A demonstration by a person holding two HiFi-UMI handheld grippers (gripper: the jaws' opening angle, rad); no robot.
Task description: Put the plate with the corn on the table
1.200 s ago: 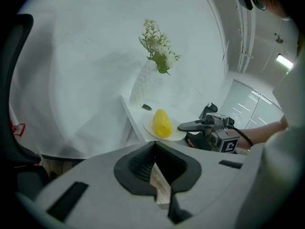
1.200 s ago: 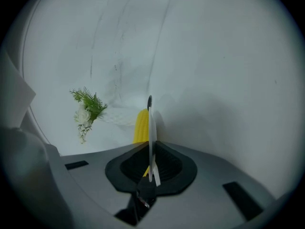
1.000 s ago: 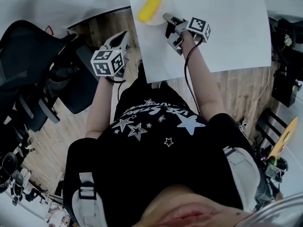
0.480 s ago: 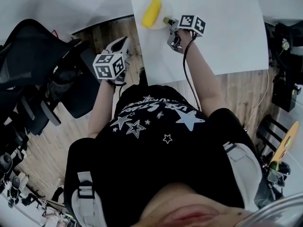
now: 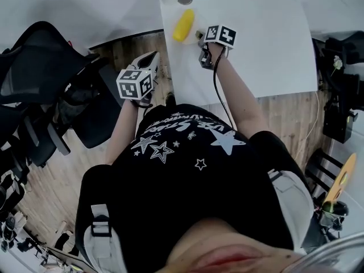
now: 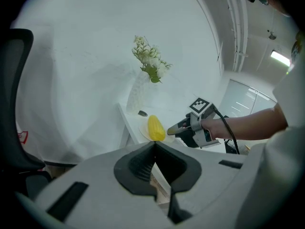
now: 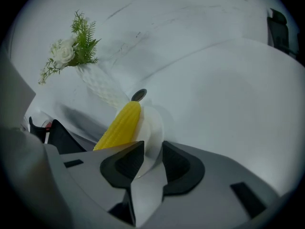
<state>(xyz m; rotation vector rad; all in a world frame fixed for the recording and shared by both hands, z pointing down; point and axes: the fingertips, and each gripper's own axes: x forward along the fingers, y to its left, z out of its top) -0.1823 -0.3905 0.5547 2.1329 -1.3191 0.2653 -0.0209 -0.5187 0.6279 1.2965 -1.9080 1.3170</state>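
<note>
Plate point(image 7: 151, 125) w/ corn point(image 7: 119, 125) rests on worktop point(image 5: 261, 44), nr its edge; placement looks done. R gripper point(image 7: 148, 159): jaws just been opening, now wide, plate rim between them, not pinched. L gripper point(image 6: 155, 149): closed, empty, off to side. To do: back R gripper off rim.

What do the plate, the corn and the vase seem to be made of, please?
Plate: thin, white and matte; probably plastic or paper, but the look leaves it open.
Corn: uniformly bright yellow, with even kernel rows and a soft sheen; likely a plastic model.
Vase: white with a moulded diamond relief; ceramic or plastic, I cannot tell which.
</note>
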